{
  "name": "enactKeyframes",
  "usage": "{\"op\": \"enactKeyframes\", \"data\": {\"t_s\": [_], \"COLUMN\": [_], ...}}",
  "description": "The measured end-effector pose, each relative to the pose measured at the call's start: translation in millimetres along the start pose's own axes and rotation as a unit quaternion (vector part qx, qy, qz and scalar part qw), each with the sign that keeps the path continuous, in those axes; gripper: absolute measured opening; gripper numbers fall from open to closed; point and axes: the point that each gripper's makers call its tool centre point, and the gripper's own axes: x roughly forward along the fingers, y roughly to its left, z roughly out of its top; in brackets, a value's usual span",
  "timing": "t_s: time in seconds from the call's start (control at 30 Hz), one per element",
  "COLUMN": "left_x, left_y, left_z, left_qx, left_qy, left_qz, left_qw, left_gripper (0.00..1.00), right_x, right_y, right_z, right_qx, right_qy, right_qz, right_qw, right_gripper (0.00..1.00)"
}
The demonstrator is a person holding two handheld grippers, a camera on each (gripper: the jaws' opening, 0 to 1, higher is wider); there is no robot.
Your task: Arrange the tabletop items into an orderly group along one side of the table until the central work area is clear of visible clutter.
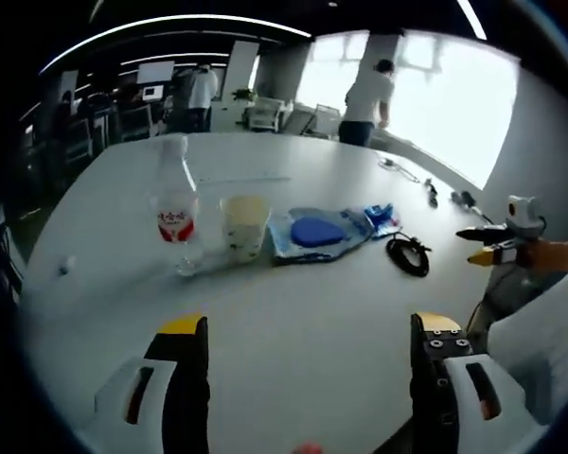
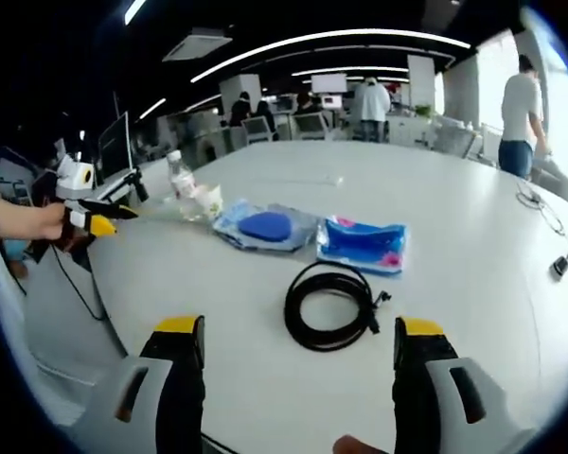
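Left gripper (image 1: 308, 345) and right gripper (image 2: 298, 345) both stand with jaws spread, holding nothing, above the white table (image 2: 454, 227). Along 1 line lie a clear plastic water bottle (image 1: 175, 216), translucent cup (image 1: 244, 225), blue-centred clear pouch (image 1: 317, 232), blue-pink packet (image 2: 363, 244); the coiled black cable (image 2: 329, 305) sits near the packet.

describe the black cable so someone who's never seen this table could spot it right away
On the big white table, a row of items runs from a water bottle to two blue packets. The black cable lies just in front of the smaller blue packet, the only dark, coiled thing there.
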Motion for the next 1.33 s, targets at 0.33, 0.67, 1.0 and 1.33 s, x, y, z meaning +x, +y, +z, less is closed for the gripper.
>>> {"op": "enactKeyframes", "data": {"t_s": [0.33, 0.67, 1.0, 1.33], "left_x": [-28, -37, -37, -32], "left_y": [14.9, 12.5, 14.4, 17.8], "left_z": [-5.2, -9.4, -1.8, 4.1], "left_qx": [0.004, 0.016, -0.02, -0.016], "left_qy": [-0.011, -0.009, -0.023, -0.019], "left_qz": [0.01, 0.011, 0.01, 0.013], "left_qw": [0.9999, 0.9998, 0.9995, 0.9996], "left_gripper": [0.85, 0.85, 0.84, 0.83], "right_x": [-18, -33, -31, -20], "right_y": [7, -4, -5, -6], "right_z": [-12.2, -17.9, -21.4, -19.6], "right_qx": [0.014, 0.024, 0.023, 0.024], "right_qy": [-0.002, -0.004, 0.008, 0.013], "right_qz": [-0.026, -0.038, -0.03, -0.015], "right_qw": [0.9996, 0.999, 0.9993, 0.9995], "right_gripper": [0.8, 0.8, 0.8, 0.79]}}
